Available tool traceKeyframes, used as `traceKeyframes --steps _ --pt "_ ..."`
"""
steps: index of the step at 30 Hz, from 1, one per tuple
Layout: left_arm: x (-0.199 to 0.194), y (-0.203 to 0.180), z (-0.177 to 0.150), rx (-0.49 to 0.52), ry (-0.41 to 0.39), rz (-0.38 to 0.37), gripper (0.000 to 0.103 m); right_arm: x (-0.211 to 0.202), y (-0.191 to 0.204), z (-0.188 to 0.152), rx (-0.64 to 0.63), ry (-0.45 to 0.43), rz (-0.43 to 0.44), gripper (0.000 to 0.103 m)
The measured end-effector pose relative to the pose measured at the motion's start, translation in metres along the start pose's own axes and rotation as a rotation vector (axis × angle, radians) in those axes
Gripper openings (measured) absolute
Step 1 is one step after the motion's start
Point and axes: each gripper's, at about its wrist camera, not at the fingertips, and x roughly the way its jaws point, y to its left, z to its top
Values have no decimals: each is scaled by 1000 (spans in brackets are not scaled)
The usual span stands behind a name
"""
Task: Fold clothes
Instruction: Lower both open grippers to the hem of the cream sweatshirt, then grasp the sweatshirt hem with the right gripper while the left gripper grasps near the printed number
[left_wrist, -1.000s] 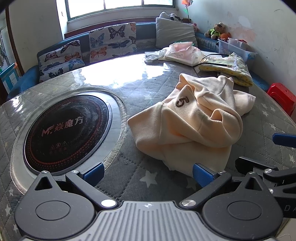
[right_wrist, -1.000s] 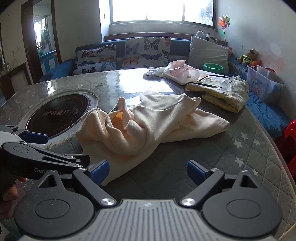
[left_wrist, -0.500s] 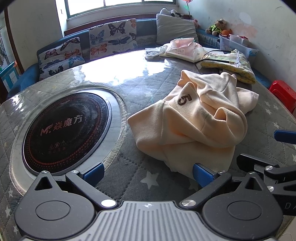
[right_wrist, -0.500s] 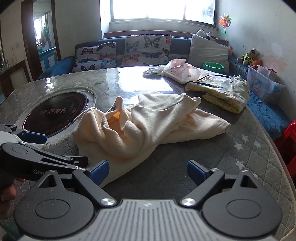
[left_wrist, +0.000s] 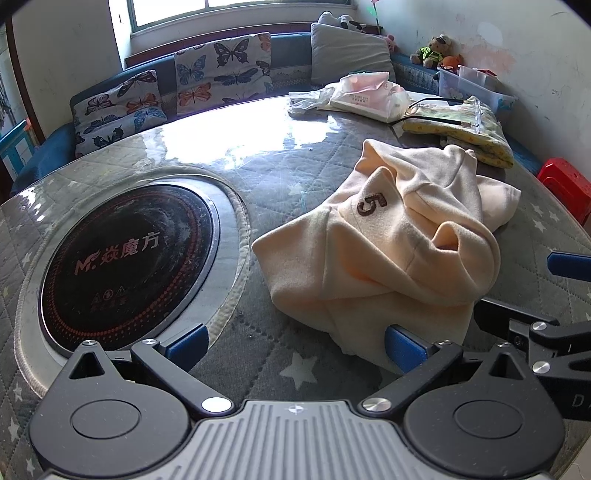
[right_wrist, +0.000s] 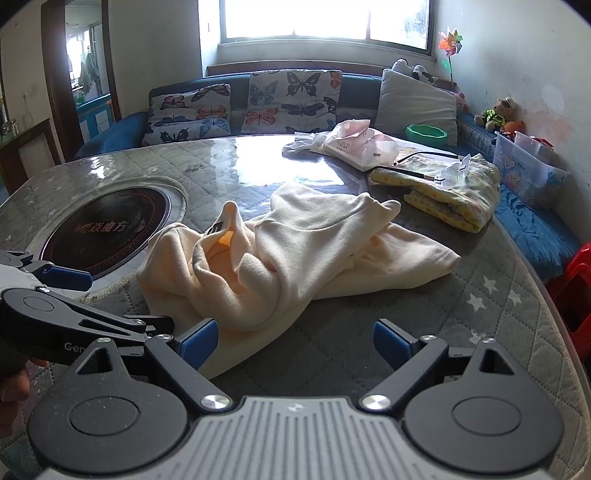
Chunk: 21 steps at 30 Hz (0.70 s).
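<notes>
Because the cream fleece garment (left_wrist: 388, 258) lies crumpled, soft and light, near the table's (left_wrist: 258, 173) right side, its near hem seems the best hold; left gripper (left_wrist: 295, 341) and right gripper (right_wrist: 295, 339) are wide open, empty.

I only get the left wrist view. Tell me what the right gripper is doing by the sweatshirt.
Observer: The right gripper is open and empty, low in front of the cream sweatshirt. One of its fingers overlaps the near hem in the right wrist view; I cannot tell if it touches.
Operator: Find me an opening on that side.
Observer: A raised opening faces the right gripper, with a dark label inside it and orange lining below.
Operator: Report what is behind the pink package.
Observer: A green bowl sits on the bench beside the grey pillow, past the pink package.
</notes>
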Motion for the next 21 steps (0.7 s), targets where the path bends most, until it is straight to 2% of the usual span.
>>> traceKeyframes --steps 21 --pt "7 9 18 -12 -4 -37 103 12 -3 36 -30 -51 -9 92"
